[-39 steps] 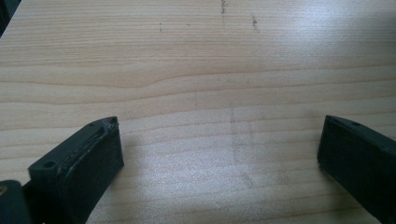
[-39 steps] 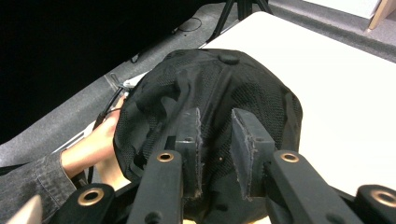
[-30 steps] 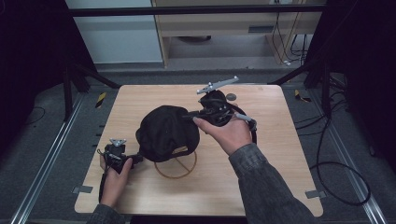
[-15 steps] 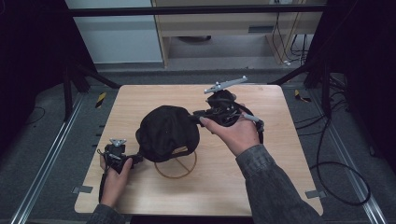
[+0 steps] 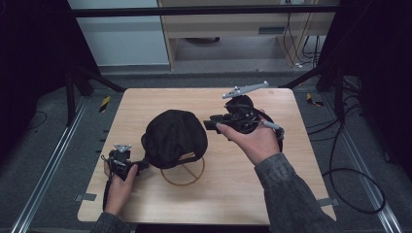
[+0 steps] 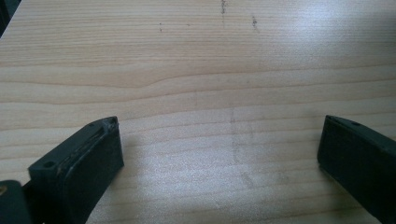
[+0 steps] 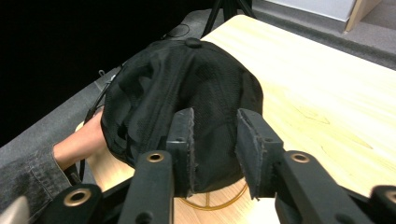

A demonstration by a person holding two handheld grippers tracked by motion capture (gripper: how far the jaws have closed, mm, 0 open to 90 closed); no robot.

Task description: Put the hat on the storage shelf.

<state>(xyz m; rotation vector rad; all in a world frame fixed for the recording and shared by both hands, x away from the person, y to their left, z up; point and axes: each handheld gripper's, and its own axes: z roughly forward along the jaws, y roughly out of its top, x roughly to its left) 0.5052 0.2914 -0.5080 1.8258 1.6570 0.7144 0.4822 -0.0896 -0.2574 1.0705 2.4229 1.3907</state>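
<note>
A black cap (image 5: 172, 136) sits mid-table over a gold wire ring (image 5: 192, 177). My right gripper (image 5: 210, 124) is held just off the cap's right side and points at it. In the right gripper view its jaws (image 7: 215, 116) have just been opening. They stand a little apart, with the cap (image 7: 187, 88) close in front and neither pad pressing on it. My left gripper (image 5: 141, 166) rests on the table at the cap's lower left. In the left gripper view it (image 6: 219, 140) is wide open over bare wood.
The wooden table (image 5: 252, 194) has free room along its front and right. Metal rails (image 5: 43, 179) run along the floor at left, and cables (image 5: 350, 179) loop on the floor at right. A shelf unit (image 5: 228, 29) stands behind the table.
My right hand has drawn its gripper to the right, off the cap's side, and its jaws have widened. The cap and the left hand have stayed put.
</note>
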